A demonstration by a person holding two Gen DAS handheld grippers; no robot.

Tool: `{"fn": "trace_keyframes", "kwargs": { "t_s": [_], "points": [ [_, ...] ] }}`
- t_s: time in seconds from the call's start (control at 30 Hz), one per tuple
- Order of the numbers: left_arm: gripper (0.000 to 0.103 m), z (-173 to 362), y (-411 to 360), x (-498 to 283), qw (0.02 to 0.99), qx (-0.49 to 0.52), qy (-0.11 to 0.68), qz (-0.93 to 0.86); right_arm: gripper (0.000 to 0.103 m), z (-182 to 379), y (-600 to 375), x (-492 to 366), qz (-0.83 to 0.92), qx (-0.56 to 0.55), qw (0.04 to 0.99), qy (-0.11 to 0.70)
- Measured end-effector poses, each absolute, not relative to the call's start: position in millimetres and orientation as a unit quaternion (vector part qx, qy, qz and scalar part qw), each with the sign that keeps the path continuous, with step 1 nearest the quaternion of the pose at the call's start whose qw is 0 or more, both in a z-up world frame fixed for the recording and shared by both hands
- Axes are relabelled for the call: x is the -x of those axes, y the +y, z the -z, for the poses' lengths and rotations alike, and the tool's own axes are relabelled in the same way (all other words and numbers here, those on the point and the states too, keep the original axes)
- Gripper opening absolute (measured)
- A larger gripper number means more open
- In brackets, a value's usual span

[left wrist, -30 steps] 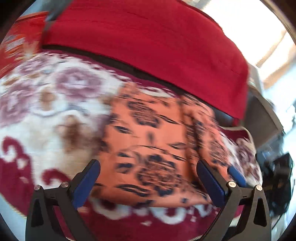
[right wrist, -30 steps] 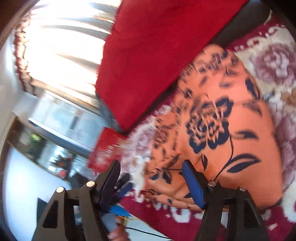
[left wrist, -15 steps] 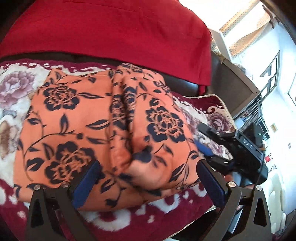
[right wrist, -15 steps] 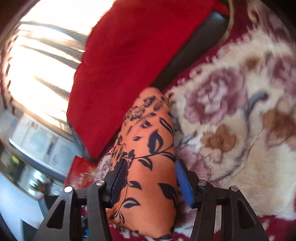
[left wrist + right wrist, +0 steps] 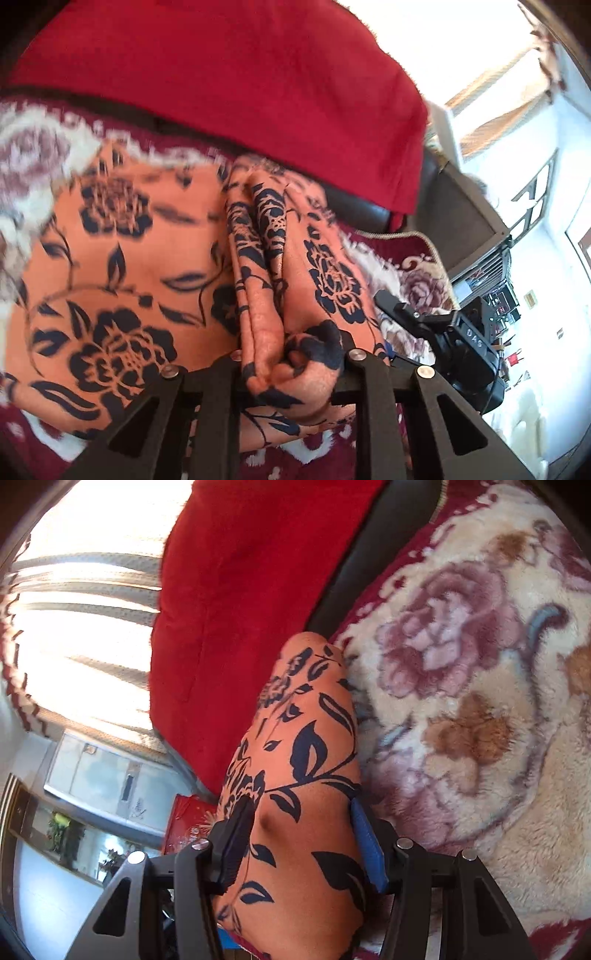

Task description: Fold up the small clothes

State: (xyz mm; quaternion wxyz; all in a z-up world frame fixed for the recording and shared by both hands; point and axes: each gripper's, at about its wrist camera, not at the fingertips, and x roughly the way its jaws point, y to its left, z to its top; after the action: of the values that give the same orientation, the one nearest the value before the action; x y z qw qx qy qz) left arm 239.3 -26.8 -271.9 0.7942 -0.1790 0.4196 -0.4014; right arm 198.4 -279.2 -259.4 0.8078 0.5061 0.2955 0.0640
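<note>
An orange garment with dark blue flowers point(image 5: 140, 258) lies on a floral fleece blanket point(image 5: 26, 173), partly folded, with a thick bunched ridge down its middle. My left gripper point(image 5: 291, 360) is shut on the near end of that ridge; its fingers are mostly hidden by cloth. My right gripper point(image 5: 303, 830) is shut on the same garment point(image 5: 306, 738), holding a thick fold at its right side. The right gripper's black body also shows in the left wrist view point(image 5: 443, 339), at the garment's right edge.
A big red cushion point(image 5: 240, 81) leans behind the garment against a dark sofa back point(image 5: 373, 554). The blanket point(image 5: 480, 701) spreads wide to the right of the right gripper. Bright windows and room furniture lie beyond the sofa's end.
Both grippers have closed on the garment: the left one moved in and clamped the middle ridge, the right one tightened on its fold. The garment is now more bunched.
</note>
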Motion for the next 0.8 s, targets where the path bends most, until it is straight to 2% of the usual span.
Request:
{"fn": "trace_keyframes", "kwargs": {
  "t_s": [0.2, 0.3, 0.37, 0.47, 0.5, 0.57, 0.63, 0.8],
  "points": [
    [0.02, 251.8, 22.6, -223.8, 0.826, 0.193, 0.36, 0.388, 0.057, 236.1, -249.7, -192.2, -0.133, -0.455, 0.841, 0.259],
    [0.02, 251.8, 59.2, -219.5, 0.841, 0.212, 0.344, 0.36, 0.056, 230.5, -225.6, -197.1, -0.161, -0.426, 0.849, 0.269],
    [0.021, 268.7, 75.7, -230.2, 0.836, 0.211, 0.381, 0.333, 0.056, 232.1, -203.2, -202.6, -0.148, -0.384, 0.863, 0.293],
    [0.022, 328.2, 76.1, -259.7, 0.775, 0.213, 0.521, 0.285, 0.057, 234.9, -178.6, -208.5, -0.12, -0.323, 0.882, 0.323],
    [0.022, 343.7, 82.8, -264.1, 0.751, 0.254, 0.54, 0.282, 0.057, 234.8, -169.7, -209.1, -0.115, -0.297, 0.889, 0.329],
    [0.023, 343.8, 96.2, -267.6, 0.734, 0.304, 0.53, 0.297, 0.057, 232.4, -151.3, -209.8, -0.112, -0.251, 0.902, 0.334],
    [0.027, 333.5, 96.5, -265.7, 0.76, 0.275, 0.514, 0.286, 0.057, 231.3, -140.3, -206.8, -0.096, -0.206, 0.915, 0.334],
    [0.028, 313.8, 81.8, -257.5, 0.807, 0.203, 0.484, 0.273, 0.057, 235.1, -137.2, -201.5, -0.091, -0.194, 0.918, 0.334]
  ]
}}
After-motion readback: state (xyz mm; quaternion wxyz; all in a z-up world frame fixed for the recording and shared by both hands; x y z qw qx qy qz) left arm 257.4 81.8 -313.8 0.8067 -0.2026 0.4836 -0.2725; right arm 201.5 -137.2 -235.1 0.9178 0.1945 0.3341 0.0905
